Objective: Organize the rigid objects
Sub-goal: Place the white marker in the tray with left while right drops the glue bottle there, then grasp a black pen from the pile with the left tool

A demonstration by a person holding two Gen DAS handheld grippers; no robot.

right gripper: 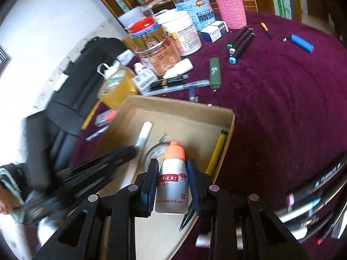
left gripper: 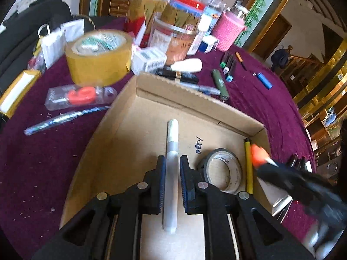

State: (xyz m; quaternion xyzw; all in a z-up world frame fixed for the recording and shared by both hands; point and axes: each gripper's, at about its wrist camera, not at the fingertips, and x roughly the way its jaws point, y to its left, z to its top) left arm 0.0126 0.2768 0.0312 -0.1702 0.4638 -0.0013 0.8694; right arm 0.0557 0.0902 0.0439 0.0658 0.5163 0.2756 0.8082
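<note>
My left gripper (left gripper: 172, 169) clamps a white marker (left gripper: 172, 149) pointing straight ahead over the cardboard box (left gripper: 195, 99); my right gripper (right gripper: 172, 173) grips a small bottle (right gripper: 172, 186), orange cap forward.

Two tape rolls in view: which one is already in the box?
The grey roll, lying flat on the floor of the box beside the yellow pen. The bigger tan roll sits outside on the purple cloth.

A lived-in home: purple tablecloth (right gripper: 282, 99) cluttered with food jars (right gripper: 193, 6), gilt-framed bamboo panels (left gripper: 258, 10) behind
</note>
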